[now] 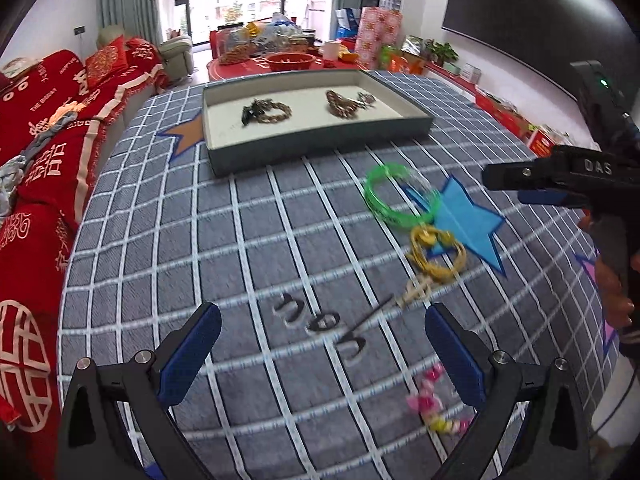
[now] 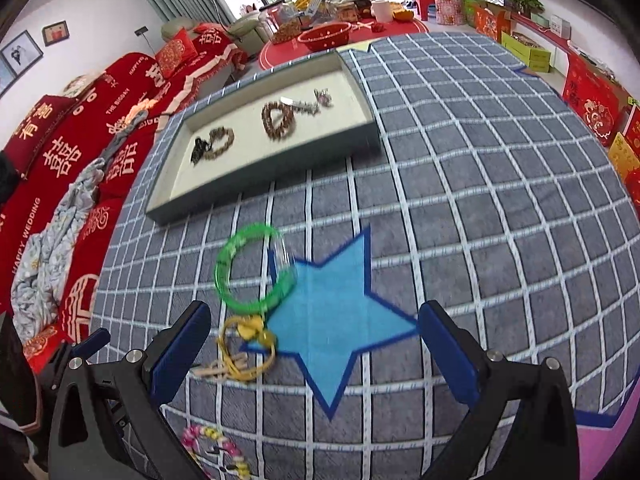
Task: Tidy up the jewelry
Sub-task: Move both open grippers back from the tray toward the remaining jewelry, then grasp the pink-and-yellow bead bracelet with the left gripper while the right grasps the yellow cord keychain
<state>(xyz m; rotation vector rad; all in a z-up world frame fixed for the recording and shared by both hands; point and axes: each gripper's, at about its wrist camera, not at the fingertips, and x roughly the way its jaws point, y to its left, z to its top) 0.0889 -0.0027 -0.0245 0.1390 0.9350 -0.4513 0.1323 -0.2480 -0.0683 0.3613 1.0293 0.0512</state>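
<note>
The left gripper (image 1: 322, 356) hangs over the near part of the counter (image 1: 168, 240) with its blue fingers spread wide and nothing between the pads. Below it, on the grey checked cloth, lie three small dark hair clips (image 1: 320, 322), and a pink and yellow bead bracelet (image 1: 434, 404) sits just beside the right-hand finger, nearest the counter's front edge. A slim hairpin with a pale ornamental head (image 1: 394, 300) lies slanted just past the clips.

The right gripper (image 2: 314, 344) is likewise spread wide and empty, poised over a blue star patch (image 2: 336, 320) on the cloth. Beside its left finger is a yellow cord bracelet (image 2: 248, 346), touching the star's edge. Just beyond that lies a green bangle (image 2: 250, 268), with a clear bangle (image 2: 286, 256), blurred, overlapping its right side.

Farther on, toward the counter's far edge, stands a shallow grey tray (image 2: 260, 184) with a pale lining. In it rest a brown bead bracelet with a dark piece (image 2: 214, 144) at its left end, a second brown bead bracelet (image 2: 278, 120) near the middle, and some small silvery pieces (image 2: 316, 100) just beside it, too blurred to make out. An orange star patch (image 1: 186, 136) shows on the cloth by the tray's left corner.
</note>
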